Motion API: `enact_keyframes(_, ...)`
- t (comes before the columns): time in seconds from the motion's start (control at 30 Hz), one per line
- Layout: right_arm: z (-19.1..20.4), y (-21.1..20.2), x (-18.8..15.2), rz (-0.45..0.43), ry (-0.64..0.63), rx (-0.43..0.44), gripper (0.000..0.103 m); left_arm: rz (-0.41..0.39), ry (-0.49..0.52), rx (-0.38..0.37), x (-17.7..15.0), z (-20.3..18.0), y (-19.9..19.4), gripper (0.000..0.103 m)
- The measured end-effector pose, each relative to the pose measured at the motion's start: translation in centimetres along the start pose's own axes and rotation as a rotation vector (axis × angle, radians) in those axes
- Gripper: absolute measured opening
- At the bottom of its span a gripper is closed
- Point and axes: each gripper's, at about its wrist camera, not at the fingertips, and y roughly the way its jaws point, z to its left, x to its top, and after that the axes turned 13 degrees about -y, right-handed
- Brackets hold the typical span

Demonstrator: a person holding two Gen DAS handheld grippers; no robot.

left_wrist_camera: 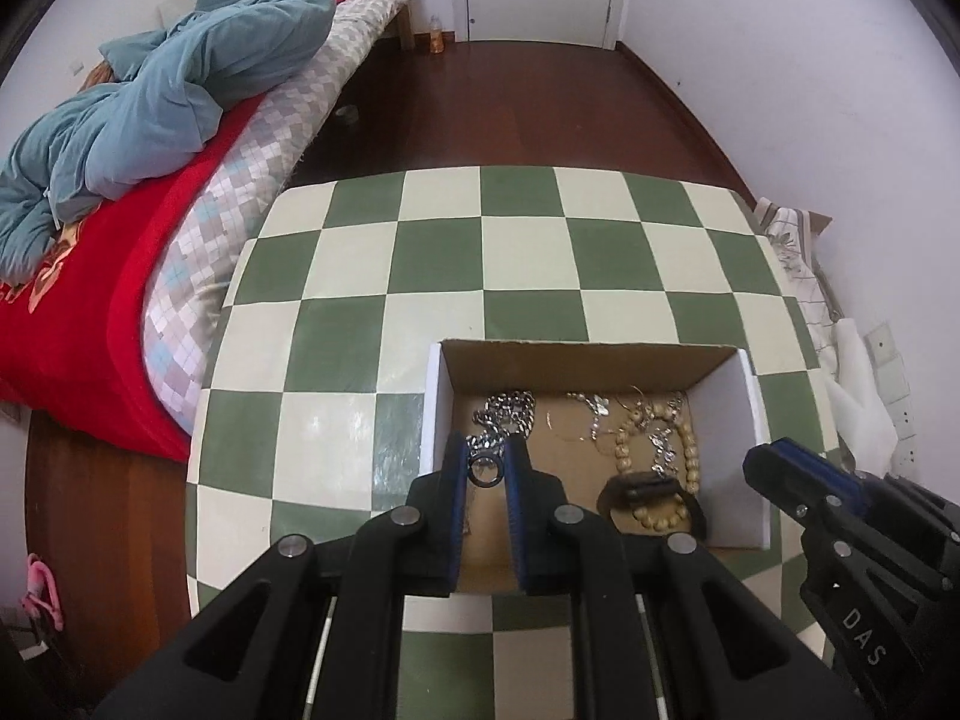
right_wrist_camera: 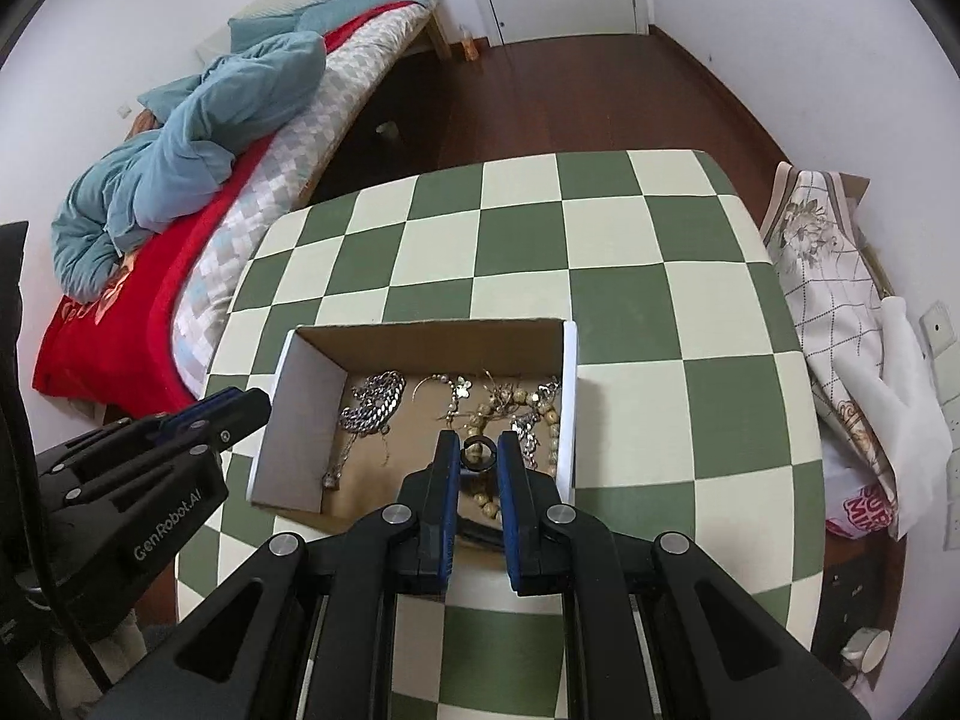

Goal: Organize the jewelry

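Rings are the business of this moment: a dark ring (left_wrist_camera: 471,473) sits pinched between the blue pads of the left gripper (left_wrist_camera: 485,461), low in the centre of the left wrist view. A second dark ring (right_wrist_camera: 478,438) appears to be held the same way by the right gripper (right_wrist_camera: 478,450) in its own view. Both grippers stand narrow, closed just to the width of a ring, and both hang over the near part of an open cardboard box (left_wrist_camera: 588,349).

Inside the box, toward its far wall, lie a heavy silver chain (left_wrist_camera: 509,413) on the left, some thin gold pieces in the middle, and a wooden bead bracelet (left_wrist_camera: 691,445) on the right with a dark band (left_wrist_camera: 645,489) just in front of it. The pieces on the right overlap in a loose heap.

The box rests on a green-and-cream checkered counter (left_wrist_camera: 516,258). No loose jewelry shows on the counter around it. A bed (left_wrist_camera: 90,312) with red and blue covers fills the upper left of the frame.

My reading is that the step in hand is placing the rings, with most of the sorting already done. The next move calls for lowering each gripper to a bare patch of the box floor, clear of the chains, and opening only when the ring is close to the cardboard, so that it neither rolls off nor snags on the heap.
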Motion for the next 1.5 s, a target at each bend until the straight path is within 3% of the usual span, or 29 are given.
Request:
enact_keyframes(0.37, -0.8, 1.5, 0.8, 0.042, 0.007, 0.008, 0.013, 0.022, -0.018, -0.020, 0.4, -0.4, 0.6, 0.011)
enact_keyframes(0.5, -1.0, 1.6, 0.7, 0.059, 0.020, 0.008, 0.015, 0.001, -0.026, 0.013, 0.6, -0.5, 0.0, 0.014)
enact_keyframes(0.57, -1.1, 1.5, 0.7, 0.069, 0.022, -0.003, 0.032, -0.016, -0.030, 0.033, 0.7, -0.4, -0.6, 0.025)
enact_keyframes(0.6, -1.2, 1.3, 0.7, 0.070, 0.026, -0.007, 0.056, -0.028, -0.029, 0.042, 0.8, -0.4, -0.8, 0.031)
enact_keyframes(0.63, -1.2, 1.2, 0.7, 0.070, 0.029, -0.006, 0.078, -0.046, -0.027, 0.065, 0.9, -0.4, -1.2, 0.050)
enact_keyframes(0.67, -1.1, 1.0, 0.7, 0.069, 0.027, -0.015, 0.084, -0.064, -0.029, 0.076, 1.0, -0.2, -1.7, 0.068)
enact_keyframes(0.7, -1.0, 0.8, 0.7, 0.070, 0.021, -0.025, 0.086, -0.080, -0.031, 0.084, 1.0, -0.1, -2.0, 0.073)
enact_keyframes(0.77, -0.8, 0.3, 0.7, 0.077, 0.011, -0.048, 0.087, -0.100, -0.034, 0.095, 1.1, 0.3, -2.5, 0.094)
enact_keyframes(0.83, -0.5, 0.0, 0.7, 0.091, 0.000, -0.077, 0.098, -0.102, -0.031, 0.119, 1.1, 0.6, -2.6, 0.102)
enact_keyframes(1.0, -0.3, -0.3, 0.3, 0.109, -0.012, -0.146, 0.101, -0.122, -0.026, 0.155, 0.2, 1.5, -2.9, 0.103)
enact_keyframes(1.23, -0.3, -1.6, -1.1, 0.104, -0.006, -0.197, 0.102, -0.128, -0.047, 0.149, -1.4, 2.4, -4.6, 0.103)
enact_keyframes(1.5, 1.0, -6.9, -3.2, 0.037, -0.009, -0.211, 0.103, -0.176, -0.047, 0.100, -3.8, 2.5, -9.5, 0.103)
